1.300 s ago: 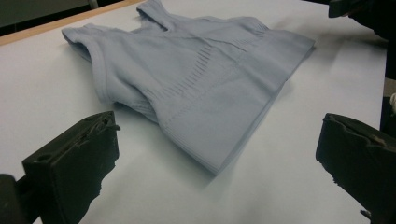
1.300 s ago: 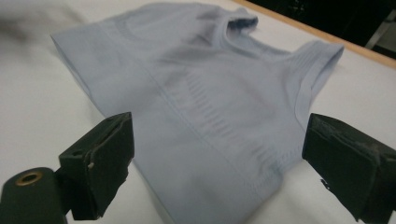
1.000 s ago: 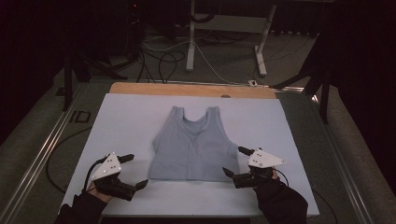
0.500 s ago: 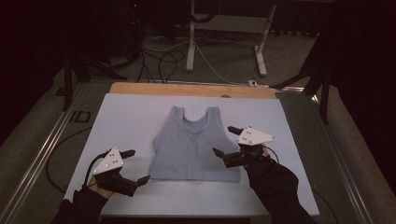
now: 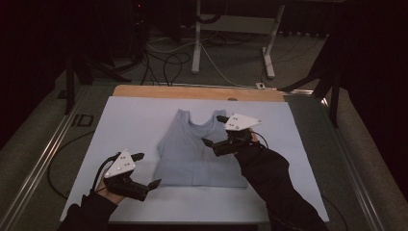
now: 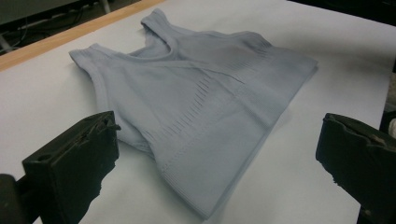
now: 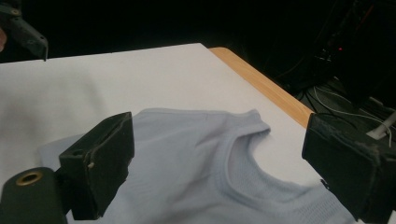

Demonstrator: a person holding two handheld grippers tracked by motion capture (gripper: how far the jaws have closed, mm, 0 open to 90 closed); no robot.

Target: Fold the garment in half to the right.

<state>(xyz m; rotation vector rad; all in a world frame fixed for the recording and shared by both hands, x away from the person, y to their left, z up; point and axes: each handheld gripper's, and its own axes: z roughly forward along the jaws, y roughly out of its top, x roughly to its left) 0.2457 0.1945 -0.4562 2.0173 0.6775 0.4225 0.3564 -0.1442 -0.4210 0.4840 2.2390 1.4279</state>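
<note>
Vest [image 5: 197,151] flat on white-covered desk [image 5: 134,120], wooden far edge, dark cabled floor beyond; both grippers' jaws apart, empty.

High view: fixed overhead, facing forward and down across the counter [image 5: 134,120]. Gripper views: low and close between each gripper's own jaws. All three share the grey tank top [image 5: 195,151] [image 6: 201,112] [image 7: 196,172].

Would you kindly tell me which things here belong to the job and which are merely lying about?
In the job:
grey tank top
left claw, open
right claw, open
white table sheet

Lying about:
floor cables
white stand
</note>
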